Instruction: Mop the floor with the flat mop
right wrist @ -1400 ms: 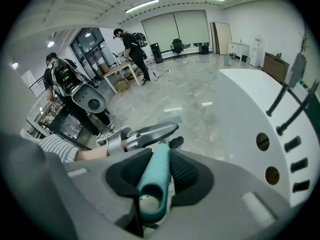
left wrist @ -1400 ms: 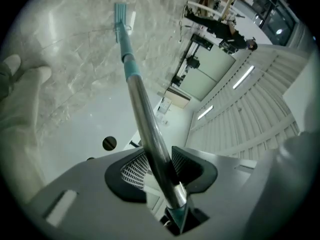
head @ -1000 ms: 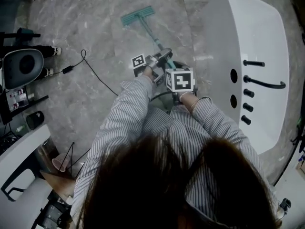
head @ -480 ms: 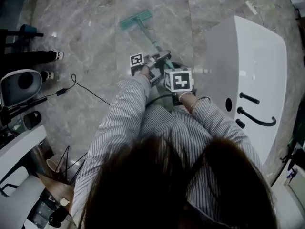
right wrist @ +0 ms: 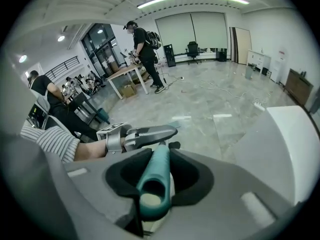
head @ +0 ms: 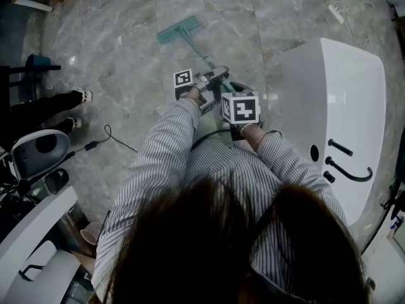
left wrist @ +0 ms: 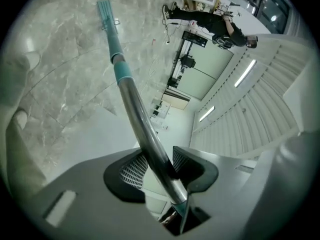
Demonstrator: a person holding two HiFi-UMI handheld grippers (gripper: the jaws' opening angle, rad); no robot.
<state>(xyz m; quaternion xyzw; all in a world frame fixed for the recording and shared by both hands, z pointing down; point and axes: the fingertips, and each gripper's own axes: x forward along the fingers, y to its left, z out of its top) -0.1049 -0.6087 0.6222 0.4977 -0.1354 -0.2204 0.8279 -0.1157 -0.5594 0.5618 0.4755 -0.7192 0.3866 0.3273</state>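
The flat mop's teal head (head: 181, 30) lies on the grey marble floor ahead of me, its pole (head: 201, 52) running back to my hands. My left gripper (left wrist: 157, 164) is lower on the shaft, the silver pole (left wrist: 131, 94) lying between its ribbed pads (left wrist: 134, 168); its jaws are opening while the pads still touch the pole. My right gripper (right wrist: 155, 176) is shut on the teal handle end (right wrist: 159, 164). In the head view both marker cubes (head: 240, 107) sit side by side over the handle. The mop head (left wrist: 104, 8) shows far off in the left gripper view.
A white bathtub-like unit (head: 342, 106) with black fittings stands close on the right. A black cable (head: 111, 138), a person's shoes (head: 79, 97) and a white machine (head: 38, 154) are on the left. Another person (right wrist: 145, 44) stands by a desk far off.
Both grippers and the mop have travelled across the floor together; the white unit, the cable and the left-hand machine have slid downward in the head view. The grip on the pole looks unchanged.
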